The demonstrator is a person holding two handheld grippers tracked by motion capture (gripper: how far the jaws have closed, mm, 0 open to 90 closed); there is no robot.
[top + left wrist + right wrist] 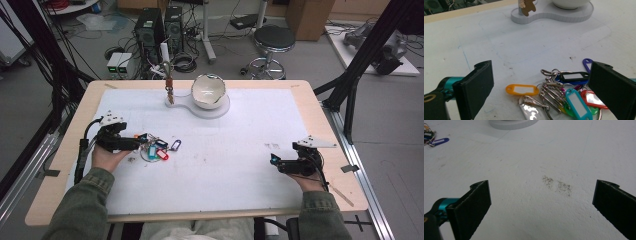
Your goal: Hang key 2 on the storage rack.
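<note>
Barely begun, by the look of it: the bunch of tagged keys lies on the white mat between the spread jaws of the left gripper, not yet gripped. Well apart, the right gripper rests with jaws wide and empty; grasping and lifting are left.

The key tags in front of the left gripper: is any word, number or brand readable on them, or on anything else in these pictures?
No text can be read.
key tags: the white label windows look blank, on the orange tag as well.
bowl and white stand: no marking visible.
brown figure on the stand: no lettering seen.
computer towers on the floor: too small to read.
</note>
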